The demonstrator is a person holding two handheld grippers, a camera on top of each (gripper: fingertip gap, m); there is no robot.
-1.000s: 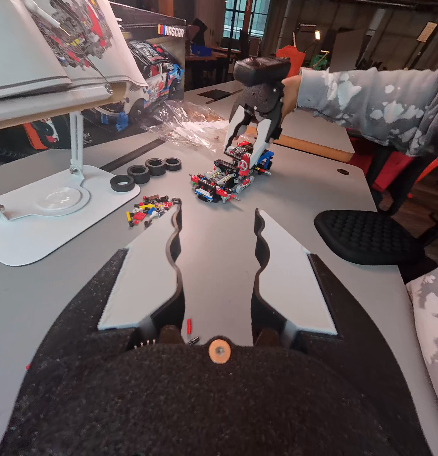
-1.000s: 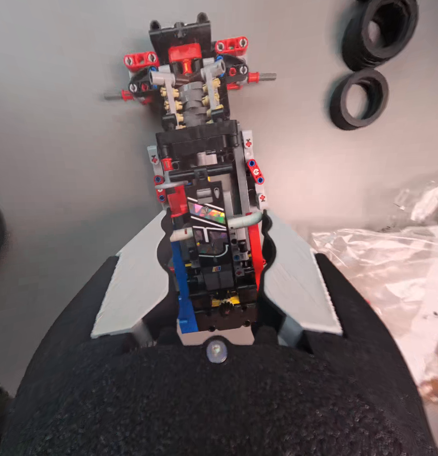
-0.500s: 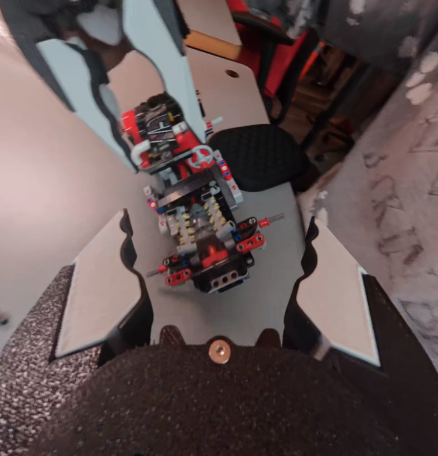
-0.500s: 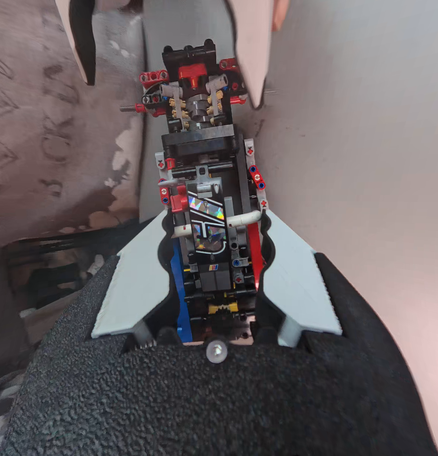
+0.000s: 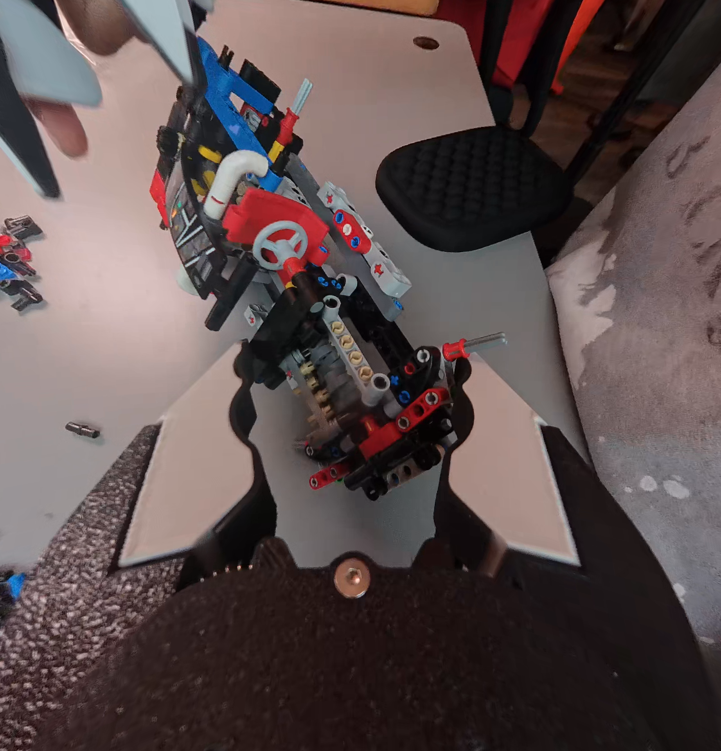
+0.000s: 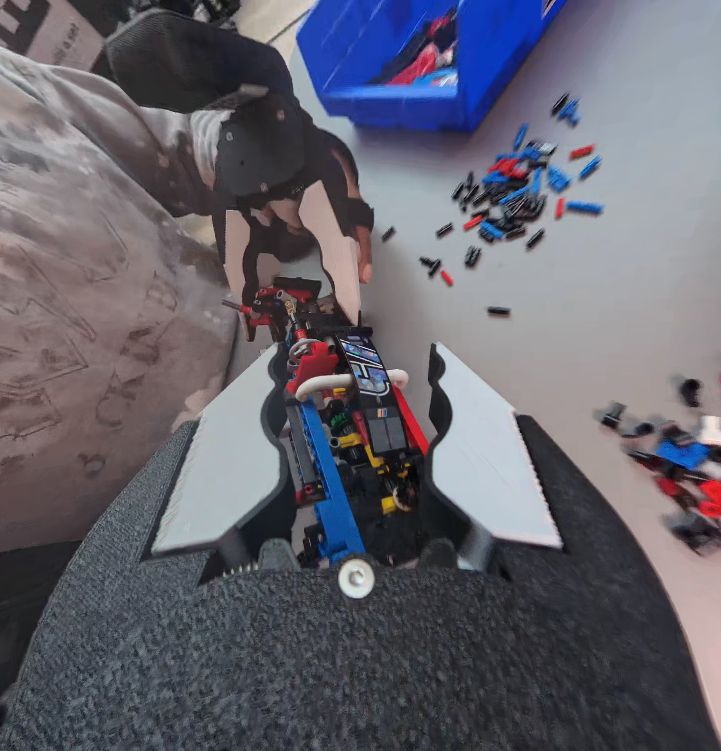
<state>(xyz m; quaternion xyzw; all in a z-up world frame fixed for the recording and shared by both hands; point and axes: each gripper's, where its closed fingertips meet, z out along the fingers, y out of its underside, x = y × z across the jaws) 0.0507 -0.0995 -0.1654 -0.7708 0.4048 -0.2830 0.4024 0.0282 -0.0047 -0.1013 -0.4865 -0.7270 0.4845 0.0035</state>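
A partly built brick car (image 5: 310, 325) with a grey steering wheel, a red seat and a blue side beam is held at both ends over the grey table (image 5: 86, 357). My left gripper (image 5: 352, 361) straddles its front axle end, with a finger touching each side. It also shows in the right wrist view (image 6: 293, 284). My right gripper (image 6: 354, 353) is shut on the car's rear (image 6: 350, 426), with the blue beam between its fingers. One of its fingers (image 5: 45, 77) shows in the top left of the left wrist view. The car is rolled onto its side.
A blue bin (image 6: 411, 101) of parts stands at the back. Loose small pieces (image 6: 513, 191) lie scattered beside it, and another pile (image 6: 696, 467) lies at the right. More pieces (image 5: 9, 260) and a black pin (image 5: 82, 429) lie at the left. A black padded seat (image 5: 472, 187) sits past the table edge. A person's grey clothing (image 5: 655, 365) is close.
My left gripper swung over to the car, opened wide, then closed in on its front end. My right gripper kept the rear and the car has rolled sideways and moved.
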